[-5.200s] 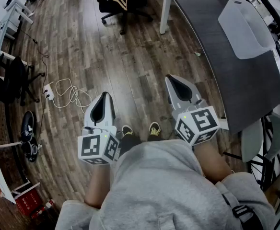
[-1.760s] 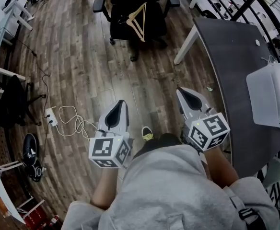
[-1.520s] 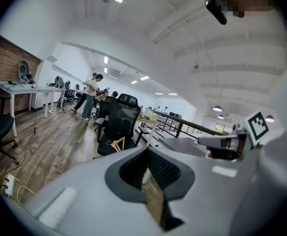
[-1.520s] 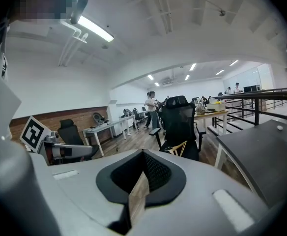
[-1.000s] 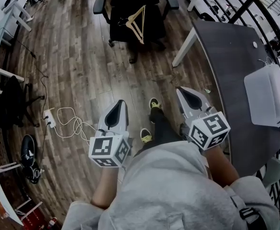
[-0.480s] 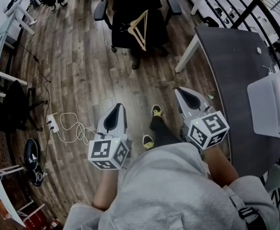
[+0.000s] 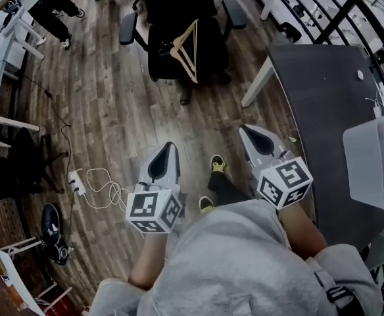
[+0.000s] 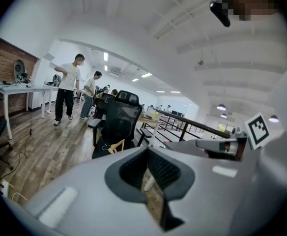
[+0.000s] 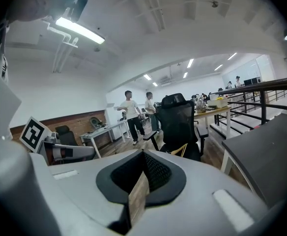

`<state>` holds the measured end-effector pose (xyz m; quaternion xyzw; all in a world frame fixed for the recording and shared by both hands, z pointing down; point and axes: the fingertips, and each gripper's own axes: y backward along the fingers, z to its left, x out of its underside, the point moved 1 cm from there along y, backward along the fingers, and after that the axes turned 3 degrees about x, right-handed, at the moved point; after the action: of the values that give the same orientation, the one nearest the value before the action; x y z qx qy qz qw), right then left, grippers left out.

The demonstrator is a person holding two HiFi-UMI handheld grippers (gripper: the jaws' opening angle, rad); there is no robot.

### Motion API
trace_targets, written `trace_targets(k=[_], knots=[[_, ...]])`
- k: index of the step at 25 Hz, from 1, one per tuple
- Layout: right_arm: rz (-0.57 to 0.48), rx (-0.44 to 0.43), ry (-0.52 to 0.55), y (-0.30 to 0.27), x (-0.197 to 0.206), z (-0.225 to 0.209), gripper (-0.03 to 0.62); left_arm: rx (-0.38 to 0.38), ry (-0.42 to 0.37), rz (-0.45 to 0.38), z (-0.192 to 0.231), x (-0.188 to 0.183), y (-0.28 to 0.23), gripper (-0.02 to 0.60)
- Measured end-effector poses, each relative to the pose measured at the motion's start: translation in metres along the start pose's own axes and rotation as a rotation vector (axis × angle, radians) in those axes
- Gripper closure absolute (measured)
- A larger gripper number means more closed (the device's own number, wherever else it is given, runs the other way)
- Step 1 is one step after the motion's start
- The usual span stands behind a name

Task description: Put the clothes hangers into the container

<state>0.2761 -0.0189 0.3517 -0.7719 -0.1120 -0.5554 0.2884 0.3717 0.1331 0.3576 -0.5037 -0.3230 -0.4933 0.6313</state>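
A wooden clothes hanger (image 7: pixel 185 41) lies on the seat of a black office chair (image 7: pixel 179 18) ahead of me; it also shows as a pale hanger (image 8: pixel 115 146) in the left gripper view and a hanger (image 9: pixel 181 150) in the right gripper view. A white container (image 7: pixel 376 157) sits on the dark table (image 7: pixel 317 91) at the right. My left gripper (image 7: pixel 164 155) and right gripper (image 7: pixel 254 137) are held side by side at waist height, well short of the chair. Both are shut with nothing in them.
A power strip with a coiled white cable (image 7: pixel 93 186) lies on the wood floor at the left, near a black shoe (image 7: pixel 50 226). Two people (image 8: pixel 77 90) stand beyond the chair. A black railing (image 7: pixel 340 5) runs past the table.
The person has walked forward: the chair with the hanger sits nearer and lower in the head view, and the table has slid right. Both grippers stay shut.
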Motion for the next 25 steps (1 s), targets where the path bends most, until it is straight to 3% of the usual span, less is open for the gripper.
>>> trace_targets(k=[14, 25], knots=[[-0.026, -0.033, -0.021, -0.049, -0.036, -0.071, 0.595, -0.039, -0.049, 0.022, -0.009, -0.042, -0.08, 0.572], [-0.057, -0.057, -0.052, -0.067, -0.054, -0.081, 0.595, -0.049, -0.096, 0.027, -0.009, -0.061, -0.098, 0.572]])
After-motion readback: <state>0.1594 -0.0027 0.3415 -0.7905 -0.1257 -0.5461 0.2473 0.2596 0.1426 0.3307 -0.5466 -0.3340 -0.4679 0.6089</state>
